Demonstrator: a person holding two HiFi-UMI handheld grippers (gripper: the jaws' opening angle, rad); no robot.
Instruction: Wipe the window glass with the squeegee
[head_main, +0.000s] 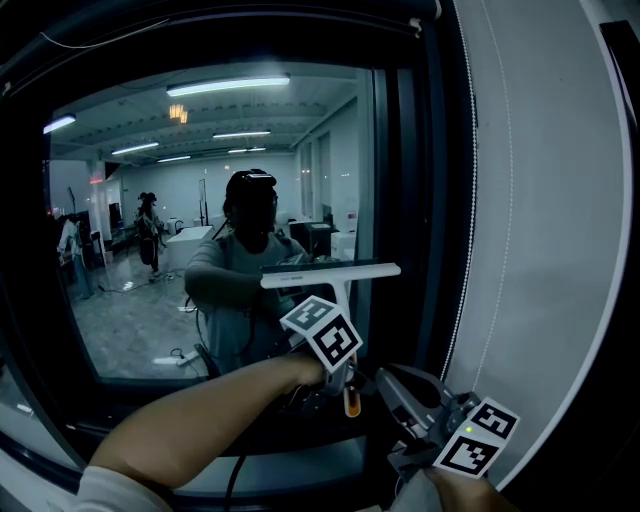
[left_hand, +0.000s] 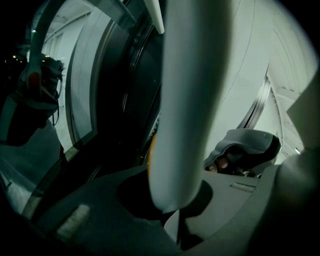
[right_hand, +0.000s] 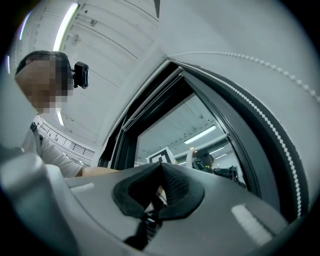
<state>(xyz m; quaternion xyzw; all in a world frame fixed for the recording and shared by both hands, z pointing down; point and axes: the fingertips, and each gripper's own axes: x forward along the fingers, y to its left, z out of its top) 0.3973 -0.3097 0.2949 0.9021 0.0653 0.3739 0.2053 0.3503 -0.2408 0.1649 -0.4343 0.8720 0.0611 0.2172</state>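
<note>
Here's the left claw (head_main: 344, 378), up in front of the window and clamped tight on the squeegee (head_main: 331, 272). In the left gripper view the pale handle (left_hand: 184, 100) stands straight up out of the claw (left_hand: 175, 212), filling the gap between both jaws. The handle runs upright and the white blade sits level across the top. It lies over the right side of the window glass (head_main: 150, 300), about halfway up, with its right end reaching the dark window frame (head_main: 400, 180). Whether the blade edge actually presses on the pane, I can't tell from here. An orange tip (head_main: 352, 404) pokes out below the grip, and a bare forearm (head_main: 200, 425) comes in from the lower left corner. The right claw (head_main: 388, 378) hangs low by the window's lower right corner, near the left one. Its own view shows the jaws drawn together at the tips (right_hand: 160, 167) with nothing between them. To the right hangs a pale blind (head_main: 545, 200) with its bead chain (head_main: 478, 250). The glass shows a reflection (head_main: 245, 260) of the person.
</note>
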